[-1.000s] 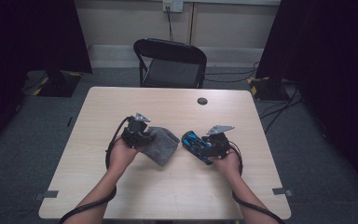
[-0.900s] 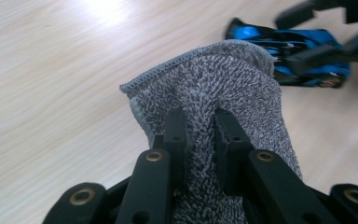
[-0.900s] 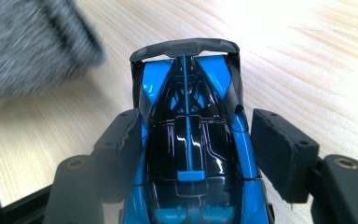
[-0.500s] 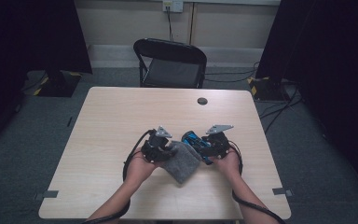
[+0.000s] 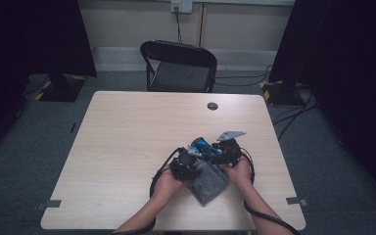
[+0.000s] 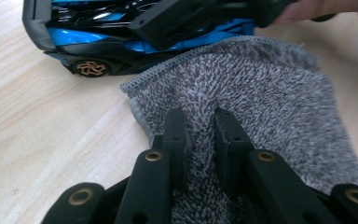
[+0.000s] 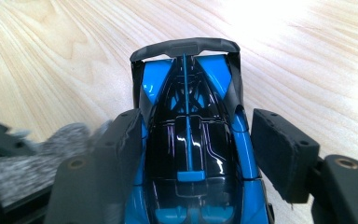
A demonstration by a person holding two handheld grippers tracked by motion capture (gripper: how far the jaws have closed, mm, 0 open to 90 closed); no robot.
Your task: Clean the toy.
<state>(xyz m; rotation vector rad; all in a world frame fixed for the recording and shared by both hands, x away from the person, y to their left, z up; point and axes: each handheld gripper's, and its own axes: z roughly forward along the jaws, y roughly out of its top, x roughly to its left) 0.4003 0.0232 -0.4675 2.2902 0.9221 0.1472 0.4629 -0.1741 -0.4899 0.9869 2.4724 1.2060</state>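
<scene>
The blue toy car sits on the bench near its right front edge, long axis running left-right, spoiler end pointing left. The right hand-held gripper straddles its body, the jaws at its flanks; whether both pads press I cannot tell. The left hand-held gripper is clamped on the grey cloth, which lies against the car's near side.
</scene>
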